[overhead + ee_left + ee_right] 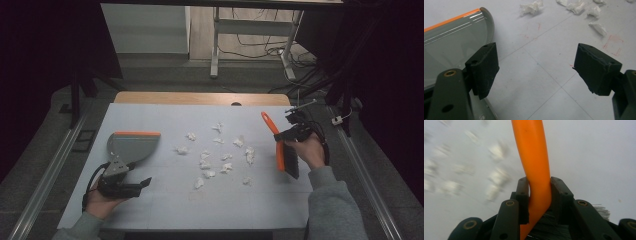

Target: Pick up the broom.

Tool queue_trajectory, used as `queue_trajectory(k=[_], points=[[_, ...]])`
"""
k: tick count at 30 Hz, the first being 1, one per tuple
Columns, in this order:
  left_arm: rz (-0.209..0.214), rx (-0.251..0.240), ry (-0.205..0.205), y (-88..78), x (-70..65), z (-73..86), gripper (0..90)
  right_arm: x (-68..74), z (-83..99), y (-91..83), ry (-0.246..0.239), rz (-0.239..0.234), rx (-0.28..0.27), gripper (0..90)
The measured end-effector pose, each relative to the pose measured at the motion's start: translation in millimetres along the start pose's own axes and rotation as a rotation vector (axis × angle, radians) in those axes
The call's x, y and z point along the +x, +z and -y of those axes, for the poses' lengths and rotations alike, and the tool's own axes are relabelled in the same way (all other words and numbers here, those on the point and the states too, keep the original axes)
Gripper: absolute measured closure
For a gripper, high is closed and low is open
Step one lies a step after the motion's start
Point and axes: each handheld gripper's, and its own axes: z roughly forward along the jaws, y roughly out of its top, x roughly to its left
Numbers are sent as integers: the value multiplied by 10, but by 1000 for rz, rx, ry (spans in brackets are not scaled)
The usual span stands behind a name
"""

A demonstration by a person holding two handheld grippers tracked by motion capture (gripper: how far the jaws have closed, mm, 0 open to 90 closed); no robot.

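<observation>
High view: brush point(283, 150) handle points away, bristles toward person

A glossy orange plastic brush handle point(535, 165) sits between matt black rubbery pads point(522, 200), dark bristles point(549, 227) showing below — the grey plastic dustpan point(454, 40) is smooth and shiny, streaked with reflections, with an orange edge strip. Crumpled white paper scraps point(206, 160) lie on a smooth, matt pale-grey tabletop point(165, 205) scuffed with faint red marks — bare light wood shows at its far edge point(200, 98)
</observation>
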Motion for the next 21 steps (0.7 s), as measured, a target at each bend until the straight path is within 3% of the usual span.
queue_trajectory(k=[1, 3, 4, 6, 11, 13, 16, 20, 21], points=[[2, -3, 1, 2, -10, -11, 209, 70, -11, -98, 13, -40, -68, 699], [2, -4, 3, 4, -14, -19, 210, 146, -15, -146, 28, -90, -116, 699], [3, -6, 6, 7, -21, -29, 210, 146, -15, -146, 28, -90, -116, 699], [4, -9, 13, 18, -39, -47, 210, 288, -19, -174, 47, -141, -174, 699], [10, -6, 27, 46, -72, -71, 210, 544, -32, -139, 37, -189, -218, 699], [12, -9, 28, 46, -79, -74, 210, 577, -33, -133, 36, -193, -224, 699], [14, -14, 27, 45, -85, -79, 210, 720, -27, -91, 42, -221, -273, 699], [17, -20, 39, 44, -118, -91, 210, 788, -2, -64, 80, -256, -328, 699], [18, -26, 43, 42, -135, -99, 211, 829, 20, -40, 108, -289, -361, 699]])
